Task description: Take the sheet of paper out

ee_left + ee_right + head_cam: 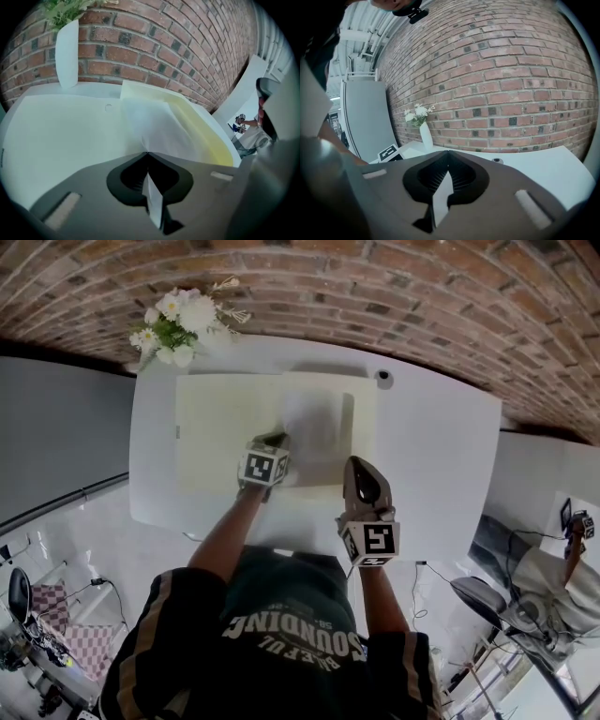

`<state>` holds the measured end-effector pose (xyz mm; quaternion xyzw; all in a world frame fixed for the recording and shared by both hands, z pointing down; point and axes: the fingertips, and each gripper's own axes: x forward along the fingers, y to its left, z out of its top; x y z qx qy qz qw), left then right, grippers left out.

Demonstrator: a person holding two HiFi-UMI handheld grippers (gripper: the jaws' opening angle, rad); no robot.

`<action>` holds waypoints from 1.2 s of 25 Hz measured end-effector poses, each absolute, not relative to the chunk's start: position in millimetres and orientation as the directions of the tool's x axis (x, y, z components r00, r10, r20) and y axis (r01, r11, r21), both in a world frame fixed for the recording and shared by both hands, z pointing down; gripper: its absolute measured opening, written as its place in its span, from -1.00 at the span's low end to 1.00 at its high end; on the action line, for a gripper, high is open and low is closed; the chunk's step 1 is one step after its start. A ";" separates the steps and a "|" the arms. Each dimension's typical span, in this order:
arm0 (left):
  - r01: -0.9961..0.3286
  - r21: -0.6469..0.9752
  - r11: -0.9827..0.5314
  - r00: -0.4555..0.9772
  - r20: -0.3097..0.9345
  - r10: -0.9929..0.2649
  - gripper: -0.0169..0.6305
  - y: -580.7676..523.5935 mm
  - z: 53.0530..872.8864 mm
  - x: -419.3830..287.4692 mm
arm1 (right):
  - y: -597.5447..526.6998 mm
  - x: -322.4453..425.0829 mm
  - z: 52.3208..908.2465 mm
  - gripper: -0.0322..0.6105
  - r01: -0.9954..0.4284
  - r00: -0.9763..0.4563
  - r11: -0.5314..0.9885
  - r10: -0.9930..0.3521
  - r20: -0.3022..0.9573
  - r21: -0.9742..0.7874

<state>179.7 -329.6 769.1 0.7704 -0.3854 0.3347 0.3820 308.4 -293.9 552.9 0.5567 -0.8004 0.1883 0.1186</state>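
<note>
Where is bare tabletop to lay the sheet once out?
Widest: table right of the yellow folder, below the small knob. Narrow strip left of it, below the flowers. Crowded: near edge, left tongs on the sheet, right tongs.

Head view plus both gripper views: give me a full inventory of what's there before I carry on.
table: one, white, by the wall.
brick wall: one, red-brown, behind the table.
folder: one, pale yellow, lying mid-table.
sheet of paper: one, white, on the folder.
vase of flowers: one, white, table's far left corner.
small round object: one, dark, beyond the folder's far right corner; unidentifiable.
left hand-held gripper: one, grey, shut on the sheet's near corner.
right hand-held gripper: one, grey, shut, empty, over the table's near side.
</note>
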 end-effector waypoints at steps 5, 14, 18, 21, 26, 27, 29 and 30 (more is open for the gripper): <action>-0.845 0.319 -0.428 0.479 0.808 -0.343 -0.91 -328.2 764.1 178.4 | -293.1 308.9 548.1 -0.90 -0.939 -0.341 0.294 -0.855 0.391 -0.176; -0.846 0.268 -0.462 0.455 0.813 -0.363 -0.91 -334.2 754.4 147.0 | -286.4 298.0 542.3 -0.90 -0.941 -0.336 0.292 -0.862 0.379 -0.169; -0.847 0.237 -0.475 0.445 0.806 -0.391 -0.91 -335.6 746.3 130.8 | -280.7 292.3 541.6 -0.90 -0.942 -0.335 0.295 -0.863 0.378 -0.162; -0.846 0.211 -0.489 0.438 0.799 -0.413 -0.91 -335.2 737.2 120.5 | -274.7 286.0 539.3 -0.90 -0.943 -0.332 0.295 -0.863 0.381 -0.154; -0.850 0.167 -0.500 0.419 0.789 -0.449 -0.91 -334.1 724.8 95.9 | -271.4 270.2 532.2 -0.90 -0.942 -0.335 0.300 -0.869 0.364 -0.152; -0.851 0.160 -0.500 0.416 0.786 -0.457 -0.91 -333.1 722.2 91.5 | -270.4 266.8 530.3 -0.90 -0.941 -0.338 0.304 -0.870 0.360 -0.150; -0.848 0.155 -0.506 0.422 0.774 -0.471 -0.91 -330.2 716.9 85.2 | -267.7 260.0 526.3 -0.90 -0.940 -0.340 0.309 -0.872 0.353 -0.143; -0.846 0.152 -0.511 0.425 0.770 -0.476 -0.91 -328.9 714.9 81.8 | -266.9 256.3 524.2 -0.90 -0.940 -0.340 0.310 -0.873 0.349 -0.141</action>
